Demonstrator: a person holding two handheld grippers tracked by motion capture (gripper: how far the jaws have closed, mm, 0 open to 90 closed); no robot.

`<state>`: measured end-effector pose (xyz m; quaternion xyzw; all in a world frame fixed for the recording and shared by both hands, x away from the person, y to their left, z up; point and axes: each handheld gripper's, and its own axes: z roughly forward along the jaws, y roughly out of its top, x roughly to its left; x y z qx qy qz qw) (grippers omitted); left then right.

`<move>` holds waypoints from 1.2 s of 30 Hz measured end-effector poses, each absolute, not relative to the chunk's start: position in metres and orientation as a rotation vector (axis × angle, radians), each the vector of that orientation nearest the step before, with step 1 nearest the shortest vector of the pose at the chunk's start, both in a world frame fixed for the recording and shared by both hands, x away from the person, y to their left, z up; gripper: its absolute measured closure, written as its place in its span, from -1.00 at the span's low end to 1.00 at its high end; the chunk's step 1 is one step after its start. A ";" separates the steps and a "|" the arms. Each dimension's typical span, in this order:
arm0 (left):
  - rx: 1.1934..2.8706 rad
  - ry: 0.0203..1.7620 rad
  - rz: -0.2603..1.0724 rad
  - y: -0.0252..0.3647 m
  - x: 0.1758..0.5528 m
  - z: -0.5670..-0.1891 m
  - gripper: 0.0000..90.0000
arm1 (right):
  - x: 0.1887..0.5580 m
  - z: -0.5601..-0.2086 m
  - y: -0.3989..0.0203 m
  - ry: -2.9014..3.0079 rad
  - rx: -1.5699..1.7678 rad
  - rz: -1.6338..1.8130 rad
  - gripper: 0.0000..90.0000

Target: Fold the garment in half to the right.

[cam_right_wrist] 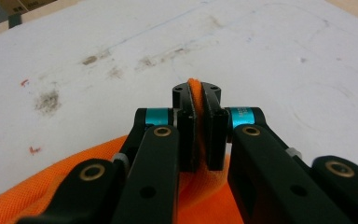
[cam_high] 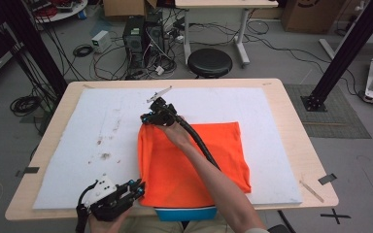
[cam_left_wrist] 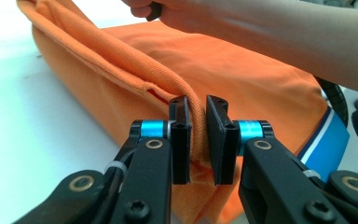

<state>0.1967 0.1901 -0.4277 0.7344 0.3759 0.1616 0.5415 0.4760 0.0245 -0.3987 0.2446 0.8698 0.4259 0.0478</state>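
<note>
From the high view, the folded orange knit shirt (cam_high: pixel 194 162) lies on the white foam mat (cam_high: pixel 92 136), toward its near edge; the left gripper (cam_high: pixel 138 188) bites its near left corner, the right gripper (cam_high: pixel 148 118) its far left corner; in the left gripper view the jaws pinch the folded edge; in the right gripper view, jaws clamp a fabric ridge above the mat.

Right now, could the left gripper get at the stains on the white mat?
Probably not yet: the left gripper is shut on the orange shirt's near corner, so it's occupied. The stains lie on bare white mat beyond it, nothing between; it would need to let go first.
</note>
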 end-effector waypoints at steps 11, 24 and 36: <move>1.810 0.820 0.336 0.158 0.213 -0.424 0.78 | 0.479 -0.396 -0.020 2.616 0.829 1.307 0.93; 1.868 0.763 0.326 0.107 0.224 -0.422 0.78 | 0.480 -0.393 -0.055 2.588 0.863 1.301 0.93; 1.852 0.739 0.280 0.090 0.230 -0.416 0.78 | 0.479 -0.392 -0.088 2.554 0.904 1.309 0.93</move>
